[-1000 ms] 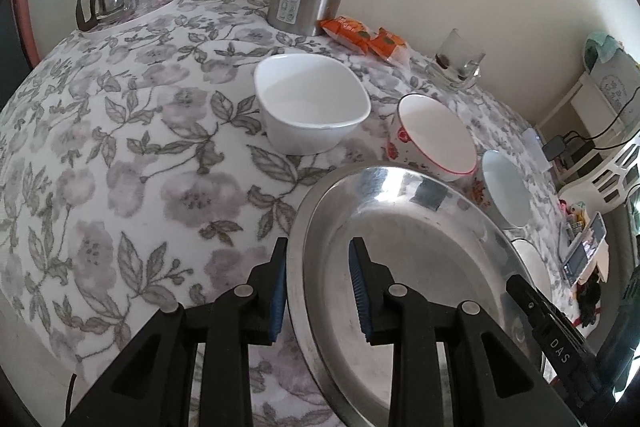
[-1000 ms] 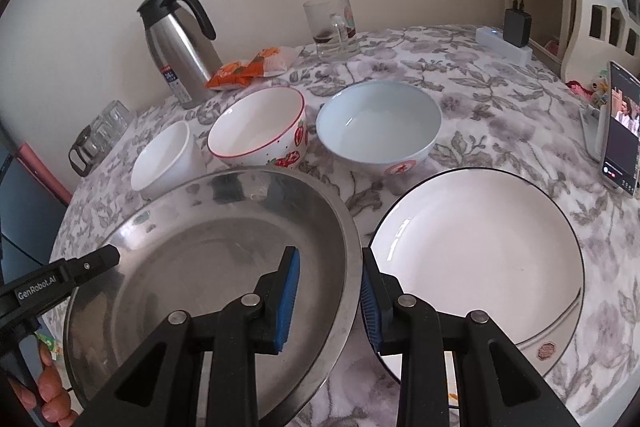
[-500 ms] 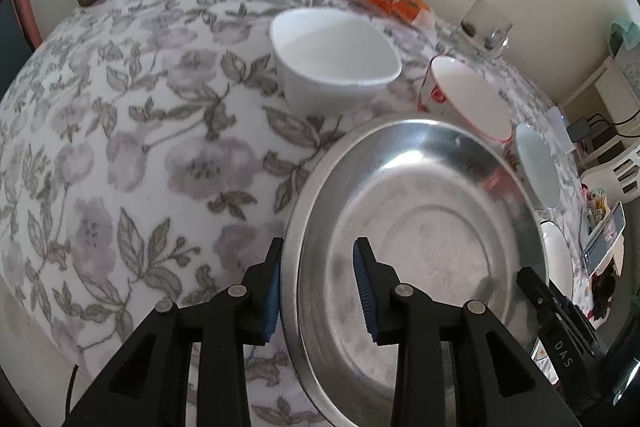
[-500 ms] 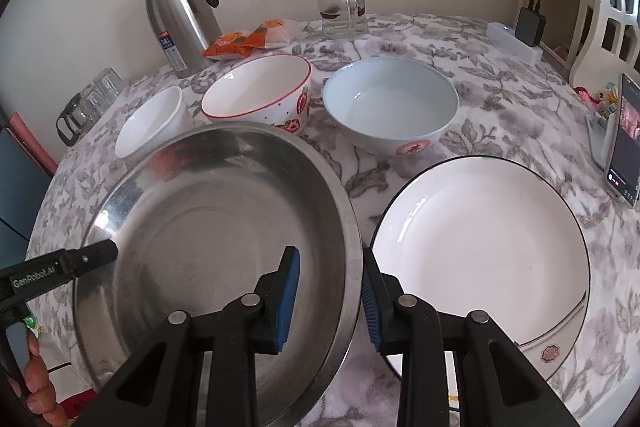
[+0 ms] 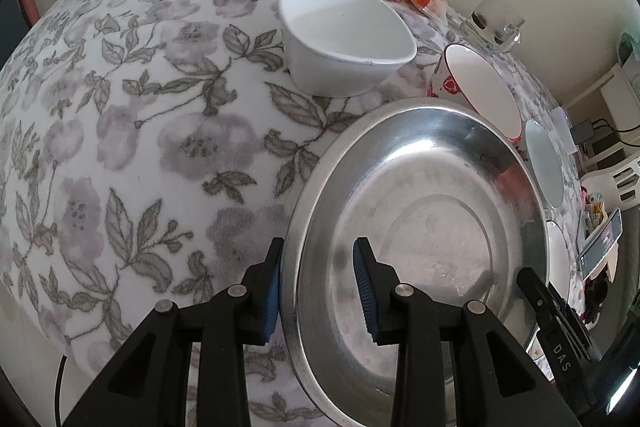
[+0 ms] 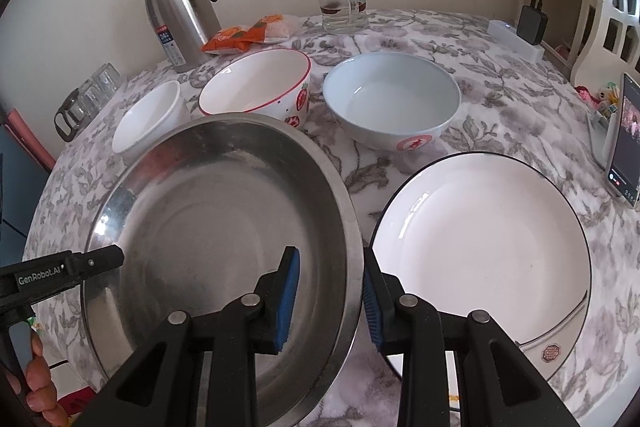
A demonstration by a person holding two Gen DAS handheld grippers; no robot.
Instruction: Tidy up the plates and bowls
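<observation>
Early stage: nothing stacked yet. Steel plate (image 6: pixel 208 227) is tilted, far rim raised, open face toward the cameras; round, so no long axis. Left hand-held gripper (image 5: pixel 316 287) and right hand-held gripper (image 6: pixel 330 297) each straddle its rim, jaws narrow; can't tell if they pinch. White plate (image 6: pixel 480 247) just beside it; three bowls behind, separate on worktop (image 5: pixel 140 127).

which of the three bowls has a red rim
The middle bowl, strawberry-patterned, between the small plain white bowl and the pale blue bowl.
</observation>
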